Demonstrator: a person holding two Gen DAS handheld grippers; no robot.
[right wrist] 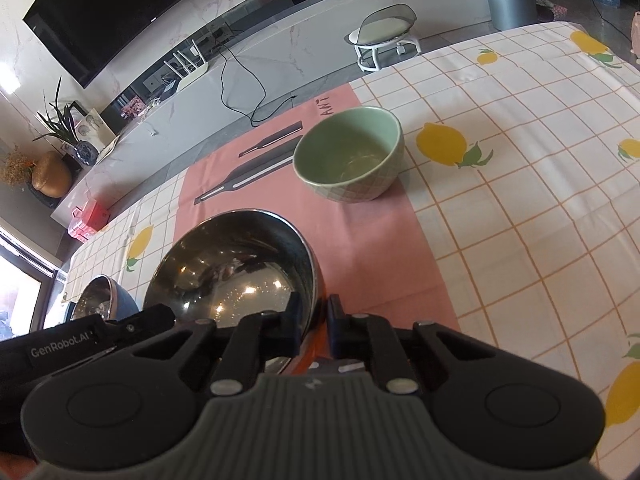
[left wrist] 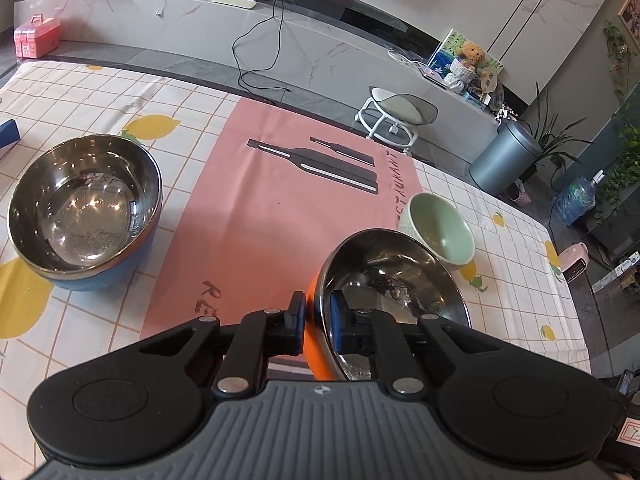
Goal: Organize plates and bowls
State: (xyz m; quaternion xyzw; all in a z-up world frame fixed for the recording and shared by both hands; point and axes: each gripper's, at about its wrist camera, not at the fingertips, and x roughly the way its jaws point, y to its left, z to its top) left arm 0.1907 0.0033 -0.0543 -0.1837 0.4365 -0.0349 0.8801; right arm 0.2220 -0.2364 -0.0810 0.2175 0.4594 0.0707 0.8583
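A steel bowl with an orange outside (left wrist: 400, 280) sits tilted over the pink mat (left wrist: 280, 220). My left gripper (left wrist: 318, 312) is shut on its left rim, one pad outside and one inside. My right gripper (right wrist: 316, 312) is shut on the right rim of the same orange bowl (right wrist: 232, 264). The left gripper's black housing (right wrist: 60, 350) shows at the left edge of the right wrist view. A blue-sided steel bowl (left wrist: 84, 208) stands upright to the left, on the lemon-print cloth. A green ceramic bowl (right wrist: 348, 152) stands just beyond the orange one, at the mat's right edge.
The table wears a checked cloth with lemons (right wrist: 520, 200). A blue box corner (left wrist: 8, 132) pokes in at the far left. Past the table's far edge stand a white stool (left wrist: 394, 114) and a grey bin (left wrist: 504, 156).
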